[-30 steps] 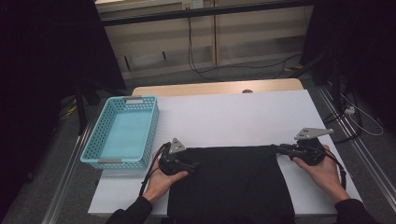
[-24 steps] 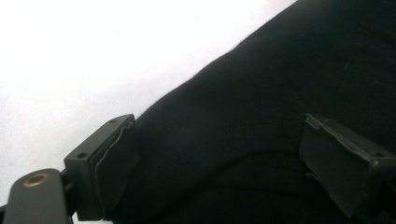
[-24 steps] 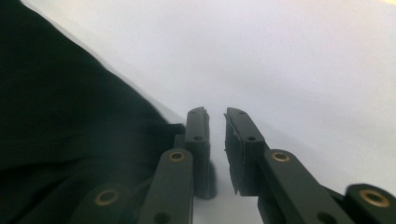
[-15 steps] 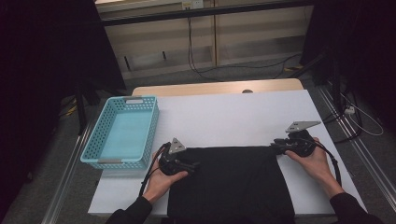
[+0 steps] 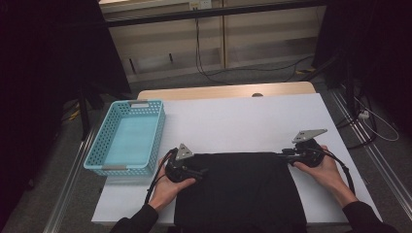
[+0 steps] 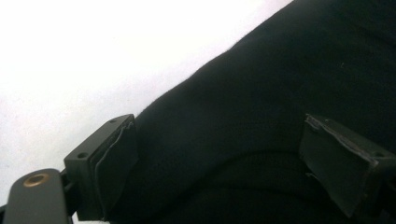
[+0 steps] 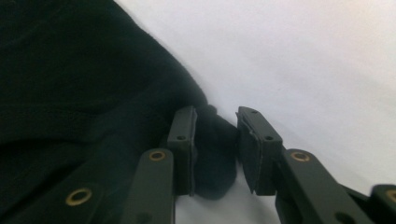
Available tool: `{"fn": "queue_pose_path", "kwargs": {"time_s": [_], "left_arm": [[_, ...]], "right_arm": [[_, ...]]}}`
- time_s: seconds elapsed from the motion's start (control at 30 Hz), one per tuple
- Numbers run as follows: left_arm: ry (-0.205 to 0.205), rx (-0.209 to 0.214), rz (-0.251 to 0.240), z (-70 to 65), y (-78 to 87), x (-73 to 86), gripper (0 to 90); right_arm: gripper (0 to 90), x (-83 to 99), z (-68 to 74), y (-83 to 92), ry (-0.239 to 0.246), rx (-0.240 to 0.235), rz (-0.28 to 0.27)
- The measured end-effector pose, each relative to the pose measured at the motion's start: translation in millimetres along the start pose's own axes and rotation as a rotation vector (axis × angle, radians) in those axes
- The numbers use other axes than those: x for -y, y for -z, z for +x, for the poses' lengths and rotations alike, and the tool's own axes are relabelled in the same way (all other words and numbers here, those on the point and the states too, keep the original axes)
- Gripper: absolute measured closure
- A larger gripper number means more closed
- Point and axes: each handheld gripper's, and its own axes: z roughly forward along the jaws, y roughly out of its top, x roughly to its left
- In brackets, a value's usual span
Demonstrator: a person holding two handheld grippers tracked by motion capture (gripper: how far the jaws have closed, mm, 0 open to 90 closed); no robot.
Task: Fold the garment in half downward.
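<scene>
Flat black cloth (image 5: 240,191), long axis toward the person; both grippers' fingers spread at its far corners.

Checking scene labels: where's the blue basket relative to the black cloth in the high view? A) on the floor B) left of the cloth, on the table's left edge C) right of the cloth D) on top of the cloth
B: the blue basket sits at the white table's left edge, left of the black cloth.

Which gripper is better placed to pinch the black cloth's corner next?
Right, probably. The right gripper already has the black cloth corner between its jaws, which have just been opening. The left gripper stands with jaws wide over the cloth's edge.
</scene>
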Motion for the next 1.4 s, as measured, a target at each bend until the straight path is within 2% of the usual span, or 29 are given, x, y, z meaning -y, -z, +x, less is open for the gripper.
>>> {"fn": "queue_pose_path", "kwargs": {"time_s": [0.1, 0.27, 0.37, 0.47, 0.57, 0.67, 0.77, 0.8, 0.9, 1.0, 1.07, 1.13, 1.23, 1.33, 1.4], "left_arm": [[0.002, -0.003, -0.002, -0.7, 0.8, -0.1, 12.0], [0.004, 0.002, -0.005, -0.3, 0.6, -0.3, 12.0], [0.006, 0.001, -0.008, -0.1, 1.3, -0.5, 12.2], [0.002, -0.001, -0.015, 0.0, 2.4, -1.1, 12.2], [0.005, -0.009, -0.021, 0.1, 2.8, -1.7, 12.4], [0.012, -0.014, -0.033, 1.2, 2.9, -2.2, 14.1], [0.04, -0.026, -0.043, 3.9, 2.6, -4.2, 16.9], [0.049, -0.031, -0.049, 5.2, 2.8, -5.9, 17.0], [0.072, -0.037, -0.072, 9.3, 4.4, -11.9, 18.7], [0.104, -0.03, -0.067, 12.9, 3.1, -16.5, 24.5], [0.096, -0.037, -0.057, 15.0, 1.1, -17.4, 26.2], [0.099, -0.046, -0.046, 15.9, -0.2, -16.2, 29.4], [0.096, -0.045, -0.036, 17.5, -1.6, -14.5, 28.3], [0.091, -0.045, -0.033, 16.7, -2.0, -14.2, 24.5], [0.082, -0.042, -0.027, 15.3, -2.7, -14.0, 22.7]], "right_arm": [[71.1, 0.2, -0.1, 0.8, -0.019, -0.029, 0.011], [83.5, -0.9, 4.8, 2.0, -0.024, -0.046, 0.024], [86.0, -0.4, 6.5, 2.9, -0.052, -0.031, 0.018], [86.9, 1.3, 8.1, 8.1, -0.069, 0.051, 0.004], [87.3, 5.4, 1.1, 17.9, -0.124, 0.112, -0.032], [87.5, 8.5, -3.0, 21.4, -0.146, 0.14, -0.035], [87.7, 9.4, -4.2, 21.6, -0.154, 0.16, -0.03], [87.8, 9.3, -4.9, 21.7, -0.156, 0.181, -0.032], [87.8, 11.4, -9.7, 21.8, -0.184, 0.166, -0.033], [87.8, 12.5, -10.7, 22.4, -0.195, 0.153, -0.035], [87.6, 13.4, -12.7, 22.1, -0.203, 0.111, -0.046], [86.8, 14.4, -12.1, 21.4, -0.184, 0.083, -0.057], [82.9, 13.1, -11.9, 22.2, -0.175, 0.083, -0.079], [71.0, 10.8, -14.5, 23.2, -0.169, 0.099, -0.101], [68.0, 9.5, -17.1, 21.8, -0.176, 0.106, -0.109]]}}
